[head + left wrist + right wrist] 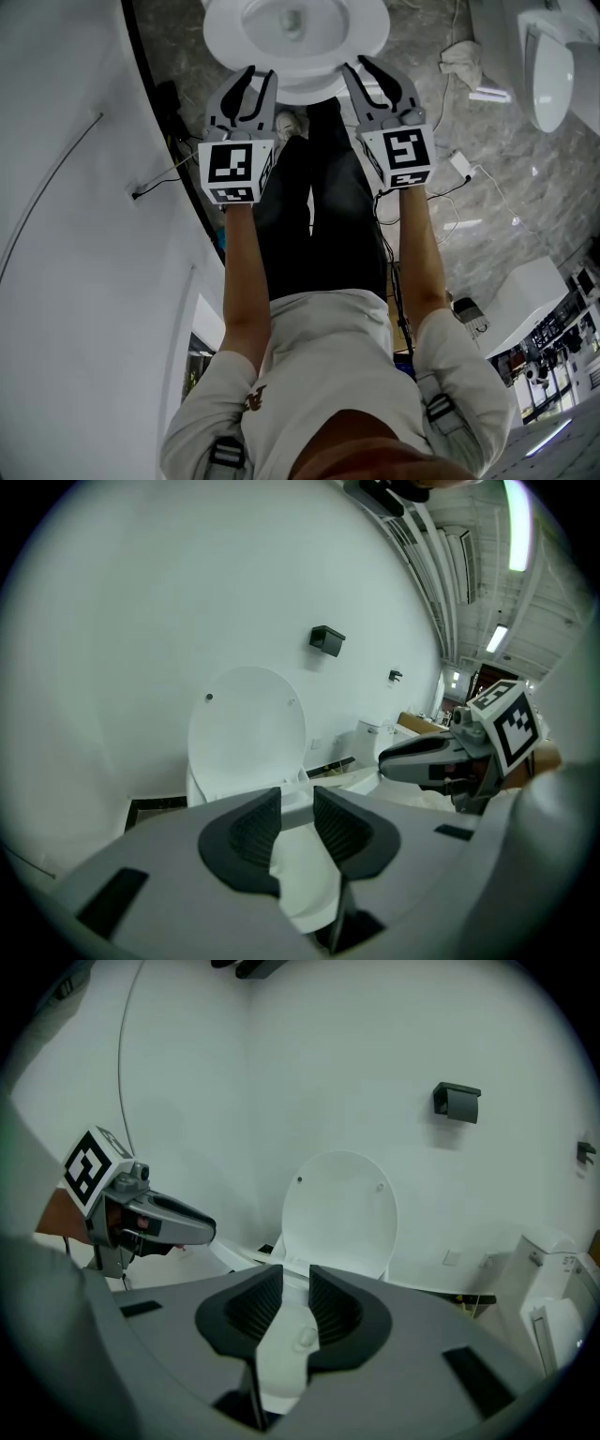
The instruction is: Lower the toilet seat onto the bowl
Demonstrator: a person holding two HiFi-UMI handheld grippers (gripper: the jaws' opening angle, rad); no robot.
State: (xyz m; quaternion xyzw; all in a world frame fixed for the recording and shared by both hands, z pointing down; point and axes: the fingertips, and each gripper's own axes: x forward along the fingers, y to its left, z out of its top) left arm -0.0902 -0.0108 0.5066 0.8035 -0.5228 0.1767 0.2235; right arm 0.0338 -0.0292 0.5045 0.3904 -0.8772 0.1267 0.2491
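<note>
Ahead of the left tool and right tool, the toilet seat runs lengthwise away from them toward the upright lid. Each tool is clamped on the seat's front edge, side by side and equally near. The seat looks nearly down on the bowl, though the gap beneath it is hidden.

Crumpled rag near second toilet

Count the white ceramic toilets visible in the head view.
2. One white ceramic toilet sits at top centre, in front of the person; a second white toilet stands at the upper right edge. Others may lie outside the frame.
</note>
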